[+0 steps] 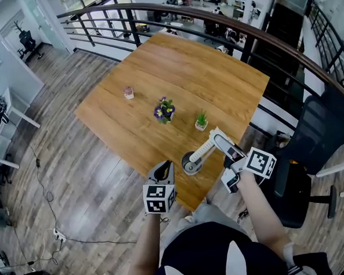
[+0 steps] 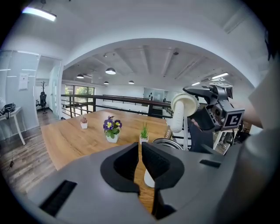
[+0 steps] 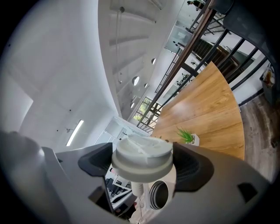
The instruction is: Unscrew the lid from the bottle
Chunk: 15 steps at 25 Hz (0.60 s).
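Left tongs: You are holding the grey two-jaw left tongs (image 2: 140,153) closed, the dark pads nearly meeting with only a thin slit between them. Nothing is sitting in that slit.

Right tongs: You are gripping the round white plastic lid (image 3: 141,154) in the grey right tongs (image 3: 143,167). The jaws are standing wide, and each pad is pressing on the lid's rim.

Lid: It is riding off the white bottle with the metal-rimmed mouth (image 1: 190,163), lifted above it and to the right. A white ribbed straw (image 2: 177,120) is hanging from the lid's underside and slanting down toward the bottle's mouth.

Straw tip: It is ending right at the bottle's rim. Whether it is just inside the mouth or clear of it, I cannot tell.

Bottle: Its mouth is showing open and round, and it appears to be standing upright and unheld. The left tongs are hovering just beside it, on your side.

Table: The bottle is sitting near the closest edge of the square wooden table (image 1: 174,76).

Plants: Beyond the bottle, a green grass tuft in a white pot (image 1: 201,121) is standing nearest. The purple-flowered pot (image 1: 164,110) is farther off, and the small pink-topped pot (image 1: 128,92) is farthest.

Progress: The unscrewing is looking finished, since the lid is sitting free in your right tongs.

Remaining: You are likely only needing to draw the straw fully away from the bottle and set the lid down.
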Tool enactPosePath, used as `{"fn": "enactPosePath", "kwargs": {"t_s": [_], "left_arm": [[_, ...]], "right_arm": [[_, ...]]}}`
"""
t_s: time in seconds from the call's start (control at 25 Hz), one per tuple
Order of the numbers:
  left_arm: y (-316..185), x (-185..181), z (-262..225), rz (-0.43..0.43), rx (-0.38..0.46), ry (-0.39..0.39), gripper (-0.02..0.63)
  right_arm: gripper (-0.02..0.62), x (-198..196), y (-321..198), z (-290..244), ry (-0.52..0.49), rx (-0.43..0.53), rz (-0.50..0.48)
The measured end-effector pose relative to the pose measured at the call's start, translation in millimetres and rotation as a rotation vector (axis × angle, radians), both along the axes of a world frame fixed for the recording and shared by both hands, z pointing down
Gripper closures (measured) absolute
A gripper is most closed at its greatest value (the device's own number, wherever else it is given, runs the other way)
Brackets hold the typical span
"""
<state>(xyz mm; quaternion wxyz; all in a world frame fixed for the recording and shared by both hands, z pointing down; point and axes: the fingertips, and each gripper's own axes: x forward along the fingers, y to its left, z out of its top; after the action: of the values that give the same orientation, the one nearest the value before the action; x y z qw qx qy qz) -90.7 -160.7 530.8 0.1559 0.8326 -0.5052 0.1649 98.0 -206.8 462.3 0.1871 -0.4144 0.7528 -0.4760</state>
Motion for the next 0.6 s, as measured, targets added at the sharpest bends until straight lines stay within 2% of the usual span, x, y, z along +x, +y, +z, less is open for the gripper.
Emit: {"fn": "enactPosePath", "kwargs": {"t_s": [0.12, 0.44, 0.6], "left_arm": [[-0.9, 4.5, -3.2, 0.012, 0.007, -0.007, 0.568], [-2.4, 9.3, -7.5, 0.022, 0.01, -0.011, 0.584], [-3.1, 10.0, -11.4, 0.027, 0.018, -0.009, 0.584]], "right_arm": [[0.166, 2.9, 0.1, 1.4, 0.024, -0.011, 0.011], [0.166, -2.6, -3.9, -11.9, 0.019, 0.049, -0.01], [0.166, -3.0, -4.5, -13.7, 0.017, 0.049, -0.006]]}}
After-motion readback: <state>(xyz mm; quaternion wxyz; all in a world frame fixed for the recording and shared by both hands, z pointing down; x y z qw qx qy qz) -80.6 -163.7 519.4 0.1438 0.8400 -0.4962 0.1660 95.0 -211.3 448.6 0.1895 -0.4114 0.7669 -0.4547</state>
